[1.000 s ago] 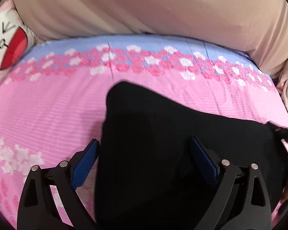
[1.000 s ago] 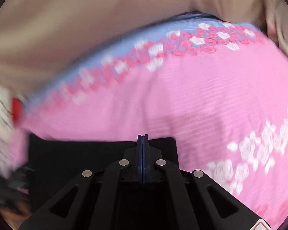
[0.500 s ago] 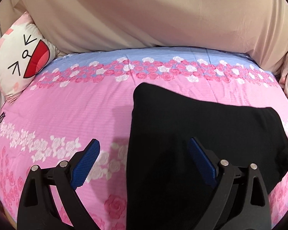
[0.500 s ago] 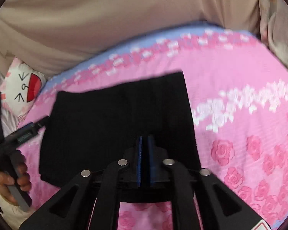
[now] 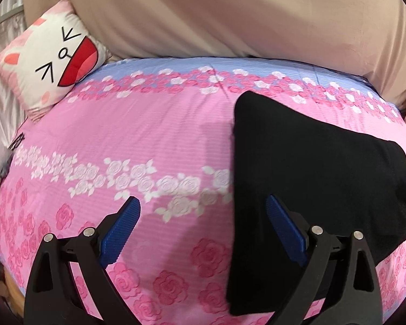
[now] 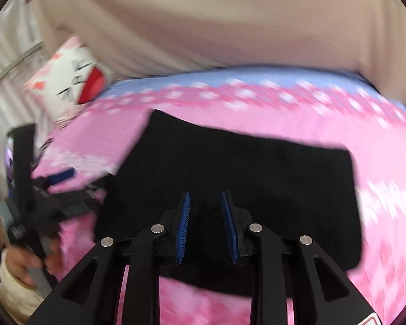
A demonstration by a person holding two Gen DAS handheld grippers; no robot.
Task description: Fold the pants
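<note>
The black pants point(image 5: 305, 178) lie folded into a flat rectangle on the pink rose-print bedspread point(image 5: 138, 146), filling the right half of the left wrist view. My left gripper point(image 5: 203, 208) hangs open above the bed with nothing between its blue pads; its right finger point(image 5: 282, 224) is over the pants' left edge. In the blurred right wrist view the folded pants point(image 6: 270, 173) sit in the middle. My right gripper point(image 6: 205, 203) hovers above their near part, its jaws opening, with a narrow gap and nothing between the pads. The left gripper point(image 6: 59, 187) and the hand point(image 6: 24, 268) holding it show at the left.
A white and pink cat-face cushion point(image 5: 54, 57) leans at the bed's far left corner. A beige curtain or sheet point(image 5: 216, 13) rises behind the bed. Small dark objects point(image 5: 2, 173) lie at the bed's left edge. The bedspread left of the pants is bare.
Both grippers have pulled back from the pants. The left one shifted left, so the pants slid right in its view. The right gripper, shut a second ago, has parted its pads and rolled.
</note>
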